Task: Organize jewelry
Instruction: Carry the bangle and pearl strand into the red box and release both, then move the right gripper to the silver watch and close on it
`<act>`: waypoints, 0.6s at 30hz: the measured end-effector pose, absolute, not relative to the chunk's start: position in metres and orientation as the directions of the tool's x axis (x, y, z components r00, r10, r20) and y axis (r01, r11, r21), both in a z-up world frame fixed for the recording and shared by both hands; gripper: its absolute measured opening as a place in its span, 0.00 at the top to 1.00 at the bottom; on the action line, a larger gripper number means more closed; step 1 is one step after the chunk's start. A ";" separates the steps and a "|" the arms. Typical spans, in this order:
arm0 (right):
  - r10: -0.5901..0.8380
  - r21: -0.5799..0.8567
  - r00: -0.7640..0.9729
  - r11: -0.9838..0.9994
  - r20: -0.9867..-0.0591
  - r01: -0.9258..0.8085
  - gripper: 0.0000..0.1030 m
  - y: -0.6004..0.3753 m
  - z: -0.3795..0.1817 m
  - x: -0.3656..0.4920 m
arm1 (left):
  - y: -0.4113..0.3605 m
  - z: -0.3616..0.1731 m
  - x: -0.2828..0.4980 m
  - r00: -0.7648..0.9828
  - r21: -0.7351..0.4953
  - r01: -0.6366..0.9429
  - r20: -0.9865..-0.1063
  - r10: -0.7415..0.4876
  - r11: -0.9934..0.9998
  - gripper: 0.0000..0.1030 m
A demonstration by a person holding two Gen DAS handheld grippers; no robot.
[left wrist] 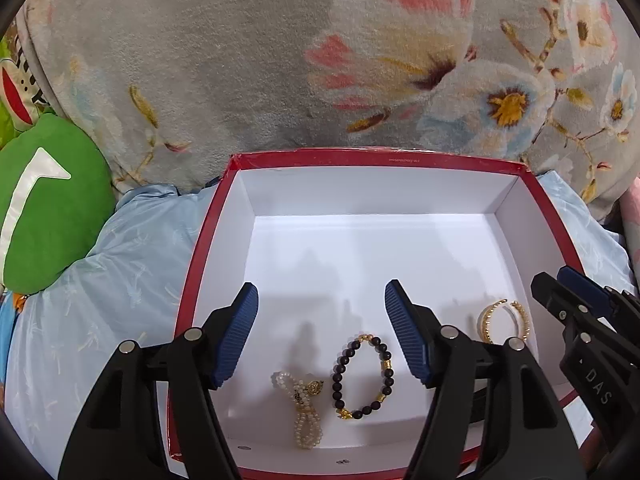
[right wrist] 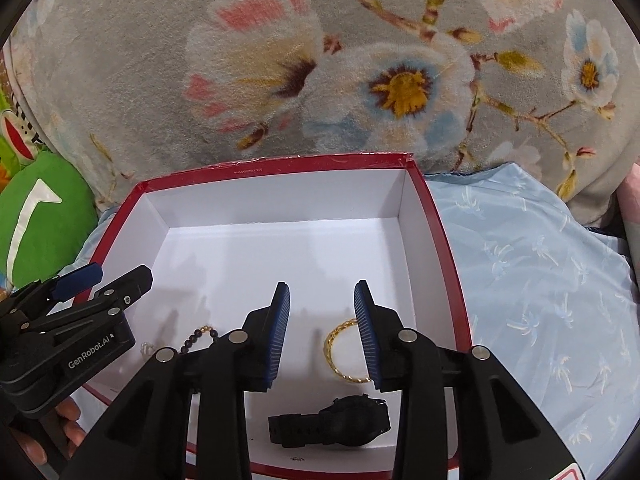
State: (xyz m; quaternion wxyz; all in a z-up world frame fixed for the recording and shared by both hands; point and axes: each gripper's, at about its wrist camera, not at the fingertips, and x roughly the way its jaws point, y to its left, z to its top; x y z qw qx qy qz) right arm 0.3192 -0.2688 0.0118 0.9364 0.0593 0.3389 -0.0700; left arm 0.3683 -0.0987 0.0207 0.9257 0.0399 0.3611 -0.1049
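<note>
With both the left gripper and right gripper released above the red-rimmed white cardboard box, jaws grasping nothing, each should lift straight out, clear of the black-and-gold beaded bracelet and black wristwatch lying inside.

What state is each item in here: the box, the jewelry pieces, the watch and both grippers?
Red cardboard box with white interior: open, no lid on.
White pearl bracelet: lying twisted on box floor.
Dark bead bracelet with gold beads: lying flat, round.
Gold open bangle: resting on box floor.
Black wristwatch: lying unfastened.
Left gripper: open, empty.
Right gripper: open, empty.
</note>
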 end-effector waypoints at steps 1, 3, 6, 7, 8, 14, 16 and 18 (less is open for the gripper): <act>-0.090 0.063 0.761 0.983 -0.642 0.170 0.67 -0.268 0.013 0.319 | -0.099 0.021 0.367 0.717 -0.003 0.224 -0.677 -0.167 0.975 0.38; -0.091 0.062 0.763 0.984 -0.639 0.169 0.66 -0.267 0.015 0.316 | -0.099 0.024 0.365 0.718 -0.005 0.226 -0.675 -0.170 0.974 0.38; -0.095 0.055 0.766 0.984 -0.635 0.167 0.65 -0.265 0.018 0.313 | -0.098 0.027 0.362 0.718 -0.012 0.226 -0.674 -0.175 0.974 0.38; -0.097 0.052 0.767 0.985 -0.634 0.167 0.64 -0.265 0.019 0.312 | -0.097 0.028 0.361 0.719 -0.014 0.225 -0.672 -0.175 0.974 0.38; -0.097 0.052 0.768 0.985 -0.633 0.168 0.64 -0.264 0.020 0.311 | -0.096 0.030 0.360 0.721 -0.014 0.224 -0.670 -0.176 0.974 0.38; -0.099 0.050 0.775 0.985 -0.624 0.167 0.62 -0.263 0.029 0.303 | -0.092 0.040 0.354 0.729 -0.019 0.219 -0.662 -0.176 0.976 0.38; -0.099 0.052 0.776 0.984 -0.623 0.168 0.62 -0.263 0.032 0.300 | -0.091 0.043 0.352 0.730 -0.019 0.220 -0.660 -0.178 0.975 0.38; -0.100 0.053 0.778 0.984 -0.621 0.169 0.62 -0.263 0.035 0.296 | -0.090 0.046 0.349 0.733 -0.014 0.217 -0.658 -0.173 0.976 0.38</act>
